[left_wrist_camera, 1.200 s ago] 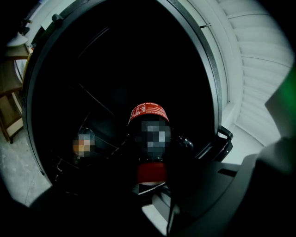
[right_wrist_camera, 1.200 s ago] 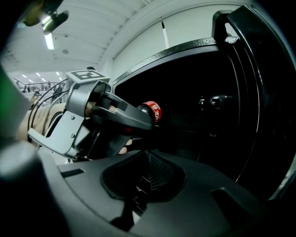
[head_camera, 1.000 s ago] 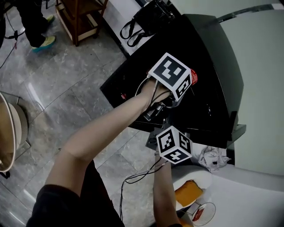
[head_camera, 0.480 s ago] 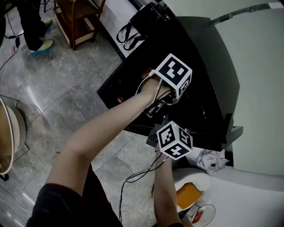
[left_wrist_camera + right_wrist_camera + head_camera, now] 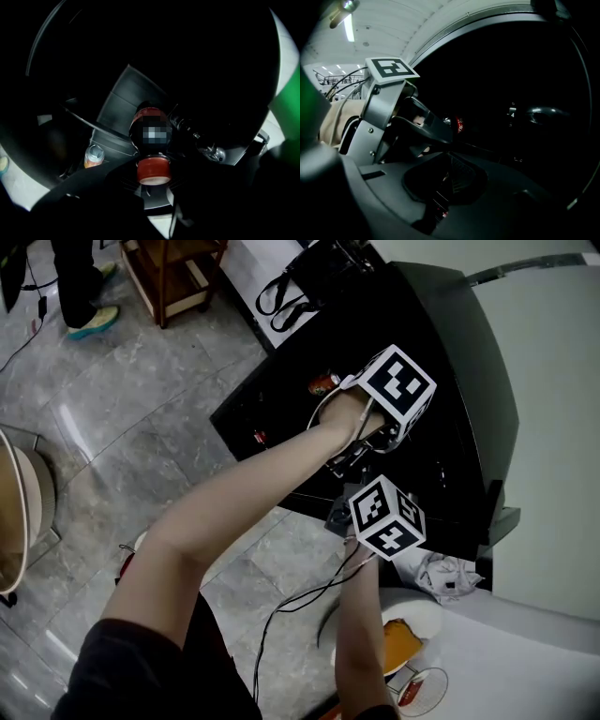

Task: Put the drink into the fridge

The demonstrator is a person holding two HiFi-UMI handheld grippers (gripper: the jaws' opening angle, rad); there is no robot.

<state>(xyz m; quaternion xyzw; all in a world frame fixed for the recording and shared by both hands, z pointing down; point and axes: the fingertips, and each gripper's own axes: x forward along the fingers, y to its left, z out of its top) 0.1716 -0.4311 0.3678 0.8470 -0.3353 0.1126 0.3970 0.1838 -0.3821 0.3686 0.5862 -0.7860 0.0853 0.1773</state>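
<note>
The drink is a dark bottle (image 5: 149, 123) with a red cap (image 5: 152, 171) that points back at the camera in the left gripper view. My left gripper (image 5: 152, 185) is shut on its neck end. In the head view the left gripper (image 5: 373, 439) reaches into the open black fridge (image 5: 450, 352), and the bottle is hidden under its marker cube. The right gripper view shows the bottle's red label (image 5: 459, 125) past the left gripper (image 5: 419, 124). My right gripper (image 5: 384, 518) sits at the fridge's lower front edge; its jaws (image 5: 440, 187) are lost in shadow.
An orange can (image 5: 323, 383) (image 5: 93, 156) stands on a fridge shelf left of the bottle. Crumpled paper (image 5: 441, 575), a plate with orange food (image 5: 409, 641) and a glass (image 5: 422, 690) lie lower right. A black bag (image 5: 319, 277) and a wooden stool (image 5: 173, 277) stand behind.
My left gripper has moved up and to the right, deeper into the fridge, uncovering the orange can. The right gripper has shifted slightly right along the fridge's edge.
</note>
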